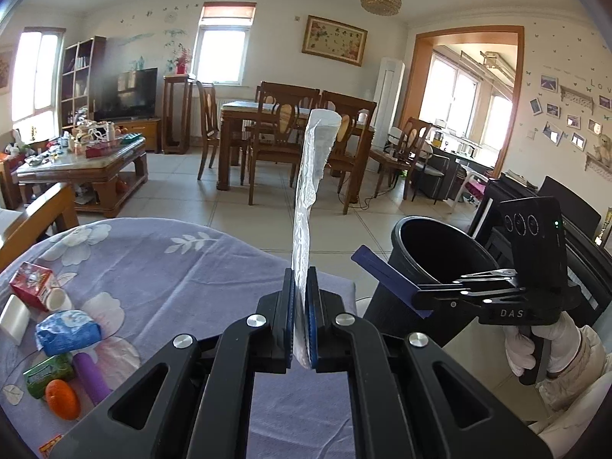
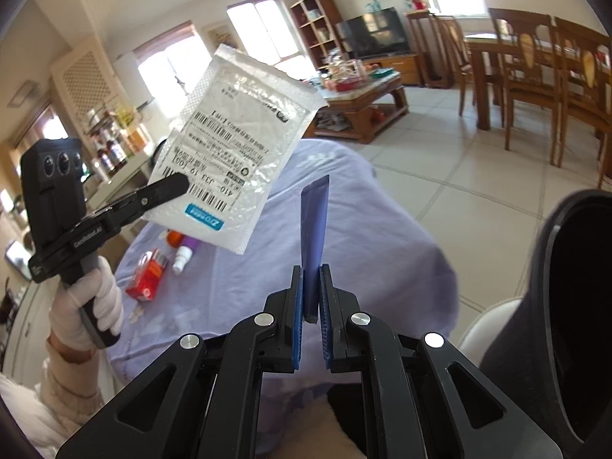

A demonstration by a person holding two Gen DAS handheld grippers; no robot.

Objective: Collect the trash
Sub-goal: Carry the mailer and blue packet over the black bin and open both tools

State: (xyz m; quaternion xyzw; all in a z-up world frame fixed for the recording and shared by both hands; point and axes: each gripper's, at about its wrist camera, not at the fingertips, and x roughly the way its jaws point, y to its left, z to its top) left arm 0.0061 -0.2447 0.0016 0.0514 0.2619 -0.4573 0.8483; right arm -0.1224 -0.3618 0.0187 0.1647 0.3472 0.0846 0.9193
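White bubble mailer (image 2: 233, 145) clamped at its bottom edge in left gripper (image 1: 302, 329), long axis upright, held above the purple tablecloth (image 1: 183, 267). Right gripper (image 2: 311, 306) pinches a flat dark-blue strip (image 2: 315, 237), pointing up, beside the black bin (image 1: 436, 252). Bin cut off in right view; its inside unreadable.

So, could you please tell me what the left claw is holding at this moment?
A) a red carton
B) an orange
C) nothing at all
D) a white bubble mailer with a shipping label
D: the left claw is shut on the white bubble mailer, seen edge-on in its own view, with the label facing the right wrist camera; the orange and red carton lie on the table.
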